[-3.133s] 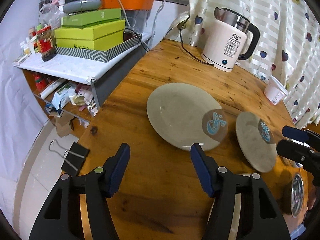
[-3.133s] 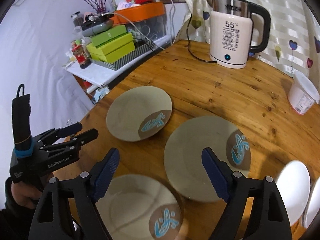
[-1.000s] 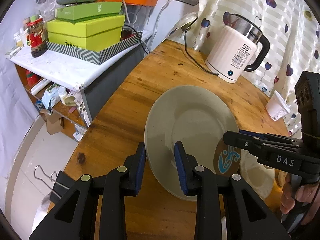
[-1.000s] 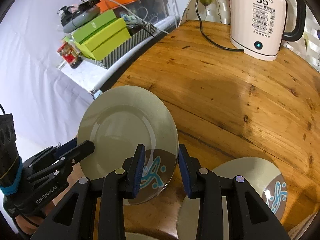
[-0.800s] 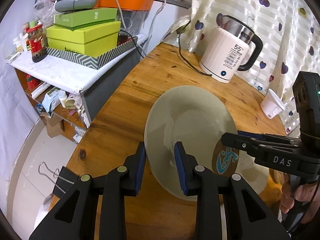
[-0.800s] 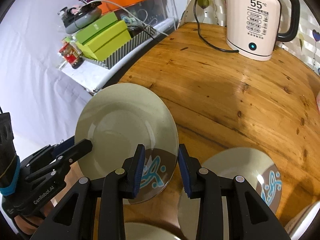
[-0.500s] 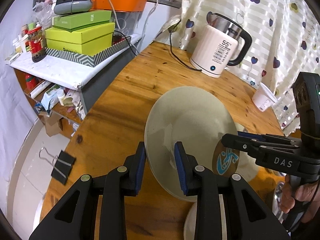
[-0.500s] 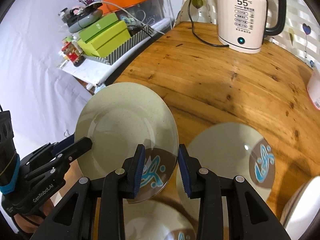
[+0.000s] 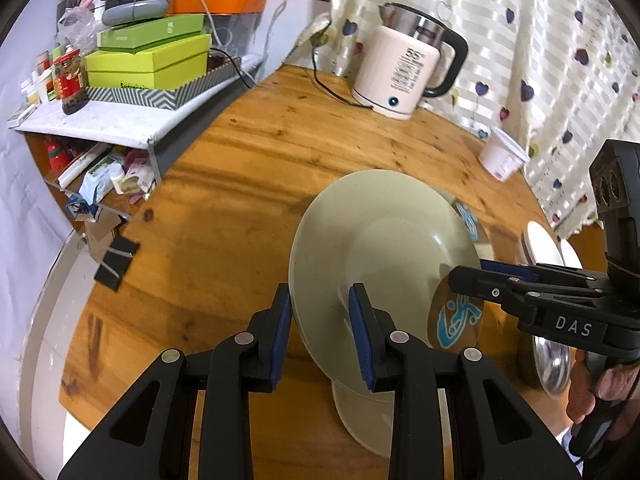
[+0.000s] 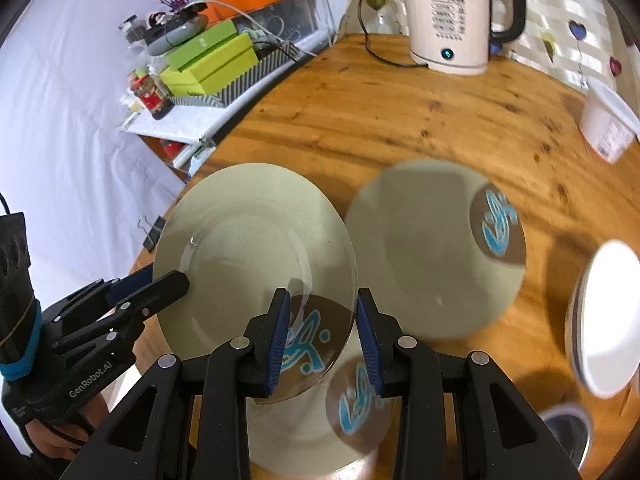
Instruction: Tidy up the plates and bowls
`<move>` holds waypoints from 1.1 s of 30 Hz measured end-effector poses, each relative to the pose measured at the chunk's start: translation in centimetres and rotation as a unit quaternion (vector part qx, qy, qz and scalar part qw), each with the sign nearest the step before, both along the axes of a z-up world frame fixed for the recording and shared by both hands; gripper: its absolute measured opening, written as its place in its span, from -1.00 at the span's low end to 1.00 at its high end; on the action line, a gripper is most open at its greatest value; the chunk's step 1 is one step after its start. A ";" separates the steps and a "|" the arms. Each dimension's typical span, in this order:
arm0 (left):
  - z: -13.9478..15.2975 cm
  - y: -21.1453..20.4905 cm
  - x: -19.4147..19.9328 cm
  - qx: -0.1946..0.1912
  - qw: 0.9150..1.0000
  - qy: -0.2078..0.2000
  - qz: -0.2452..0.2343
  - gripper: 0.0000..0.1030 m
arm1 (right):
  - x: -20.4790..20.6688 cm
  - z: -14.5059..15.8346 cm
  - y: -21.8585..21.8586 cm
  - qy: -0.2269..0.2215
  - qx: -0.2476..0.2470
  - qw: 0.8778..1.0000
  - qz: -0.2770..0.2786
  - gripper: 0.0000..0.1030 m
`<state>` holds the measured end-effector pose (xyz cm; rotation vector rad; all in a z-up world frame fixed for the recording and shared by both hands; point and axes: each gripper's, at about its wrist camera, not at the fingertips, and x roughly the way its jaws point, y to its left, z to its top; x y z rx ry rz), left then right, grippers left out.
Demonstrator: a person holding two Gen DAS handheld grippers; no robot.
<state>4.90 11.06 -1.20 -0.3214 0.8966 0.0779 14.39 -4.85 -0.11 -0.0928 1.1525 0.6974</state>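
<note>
Plate of pale green glazed ceramic with a brown patch and blue squiggle [image 9: 384, 264] hangs clear above the round wooden table [image 9: 248, 184] in the left wrist view, nearer than the white electric kettle [image 9: 404, 72], its near rim pinched by the left gripper [image 9: 320, 320] and its far side clamped by the right gripper [image 9: 476, 276]. From the right wrist view, that plate [image 10: 248, 248] sits pinched in the right gripper [image 10: 322, 336], the left gripper [image 10: 160, 280] biting its left rim, with two matching plates [image 10: 432, 248] on the table nearer than the kettle
</note>
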 end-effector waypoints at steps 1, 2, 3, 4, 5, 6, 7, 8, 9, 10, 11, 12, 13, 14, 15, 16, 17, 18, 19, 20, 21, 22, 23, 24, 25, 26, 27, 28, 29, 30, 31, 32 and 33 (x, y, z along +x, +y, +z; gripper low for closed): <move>-0.1 -0.4 -0.3 0.000 1.000 0.002 -0.004 -0.41 | -0.3 -0.1 -0.3 0.002 0.000 1.000 -0.002 -0.36; -0.2 -0.7 -0.5 0.001 1.000 0.002 -0.006 -0.41 | -0.6 -0.3 -0.7 0.003 0.000 1.000 -0.004 -0.36; -0.2 -1.1 -0.8 0.001 1.000 0.004 -0.009 -0.42 | -1.0 -0.4 -1.1 0.005 0.000 1.000 -0.007 -0.36; -0.3 -1.3 -0.9 0.001 1.000 0.004 -0.011 -0.42 | -1.3 -0.5 -1.4 0.006 -0.001 1.000 -0.009 -0.36; -0.3 -1.7 -1.1 0.001 1.000 0.006 -0.014 -0.42 | -1.6 -0.6 -1.8 0.008 -0.002 1.000 -0.011 -0.36; -0.4 -1.9 -1.2 0.001 1.000 0.007 -0.016 -0.42 | -1.8 -0.7 -2.0 0.009 -0.004 1.000 -0.013 -0.36; -0.5 -2.2 -1.4 0.002 1.000 0.008 -0.018 -0.41 | -2.1 -0.9 -2.3 0.010 -0.005 1.000 -0.015 -0.36; -0.6 -2.5 -1.5 0.002 1.000 0.009 -0.020 -0.42 | -2.3 -1.0 -2.5 0.011 -0.005 1.000 -0.016 -0.36; -0.7 -2.7 -1.7 0.001 1.000 0.010 -0.021 -0.42 | -2.4 -1.1 -2.8 0.013 -0.006 1.000 -0.017 -0.36; -0.8 -2.9 -1.8 0.000 1.000 0.012 -0.022 -0.41 | -2.6 -1.2 -3.0 0.014 -0.006 1.000 -0.019 -0.36; -0.9 -3.1 -2.0 -0.001 1.000 0.014 -0.024 -0.41 | -2.8 -1.4 -3.3 0.016 -0.006 1.000 -0.021 -0.36; -1.0 -3.3 -2.0 -0.001 1.000 0.015 -0.024 -0.41 | -2.9 -1.5 -3.5 0.018 -0.006 1.000 -0.022 -0.36; -1.1 -3.4 -2.2 -0.002 1.000 0.017 -0.025 -0.41 | -3.0 -1.6 -3.7 0.019 -0.006 1.000 -0.023 -0.36; -1.2 -3.6 -2.3 -0.002 0.999 0.019 -0.026 -0.41 | -3.2 -1.7 -3.9 0.020 -0.007 0.999 -0.024 -0.36; -1.3 -3.7 -2.4 -0.002 0.999 0.020 -0.027 -0.41 | -3.3 -1.8 -4.0 0.021 -0.008 0.999 -0.024 -0.36; -1.4 -3.8 -2.5 -0.002 0.999 0.021 -0.028 -0.42 | -3.5 -1.9 -4.1 0.021 -0.009 0.999 -0.025 -0.36; -1.5 -3.9 -2.6 -0.003 0.999 0.023 -0.028 -0.42 | -3.6 -1.9 -4.3 0.022 -0.009 0.999 -0.025 -0.36; -1.5 -4.0 -2.6 -0.003 0.999 0.024 -0.029 -0.41 | -3.6 -2.0 -4.4 0.023 -0.009 0.999 -0.026 -0.36; -1.6 -4.1 -2.7 -0.003 0.999 0.025 -0.029 -0.41 | -3.7 -2.1 -4.5 0.023 -0.009 0.999 -0.026 -0.36; -1.7 -4.2 -2.7 -0.002 0.999 0.026 -0.030 -0.41 | -3.8 -2.1 -4.5 0.024 -0.010 0.999 -0.027 -0.36; -1.8 -4.3 -2.7 -0.002 0.999 0.028 -0.030 -0.41 | -3.9 -2.2 -4.6 0.024 -0.011 0.999 -0.027 -0.36; -1.9 -4.4 -2.8 -0.002 0.999 0.029 -0.030 -0.41 | -3.9 -2.3 -4.6 0.025 -0.013 0.999 -0.027 -0.36; -2.1 -4.4 -2.8 -0.003 0.999 0.031 -0.030 -0.41 | -4.0 -2.4 -4.6 0.026 -0.013 0.999 -0.027 -0.36; -2.2 -4.5 -2.8 -0.003 0.999 0.032 -0.030 -0.41 | -4.0 -2.5 -4.7 0.027 -0.013 0.999 -0.028 -0.36; -2.3 -4.5 -2.8 -0.004 0.999 0.034 -0.030 -0.41 | -4.0 -2.6 -4.8 0.027 -0.014 0.999 -0.028 -0.36; -2.4 -4.5 -2.8 -0.005 0.999 0.035 -0.030 -0.41 | -4.0 -2.7 -4.7 0.028 -0.015 0.999 -0.028 -0.36; -2.5 -4.5 -2.8 -0.005 0.999 0.037 -0.030 -0.41 | -4.0 -2.7 -4.7 0.027 -0.016 0.999 -0.028 -0.36; -2.6 -4.5 -2.8 -0.005 0.999 0.038 -0.030 -0.42 | -4.0 -2.8 -4.7 0.027 -0.017 0.999 -0.028 -0.36; -2.7 -4.4 -2.8 -0.004 0.999 0.039 -0.030 -0.42 | -4.0 -2.8 -4.6 0.026 -0.018 0.999 -0.027 -0.36; -2.8 -4.4 -2.8 -0.004 0.999 0.040 -0.030 -0.42 | -4.0 -2.8 -4.6 0.026 -0.019 0.999 -0.027 -0.36; -2.9 -4.5 -2.8 -0.004 0.999 0.041 -0.030 -0.42 | -4.0 -2.9 -4.5 0.025 -0.020 0.999 -0.027 -0.36; -2.9 -4.5 -2.7 -0.004 0.999 0.041 -0.030 -0.42 | -4.0 -2.9 -4.5 0.025 -0.020 0.999 -0.027 -0.36; -3.0 -4.5 -2.7 -0.004 0.999 0.042 -0.030 -0.42 | -3.9 -2.9 -4.4 0.025 -0.021 0.999 -0.027 -0.36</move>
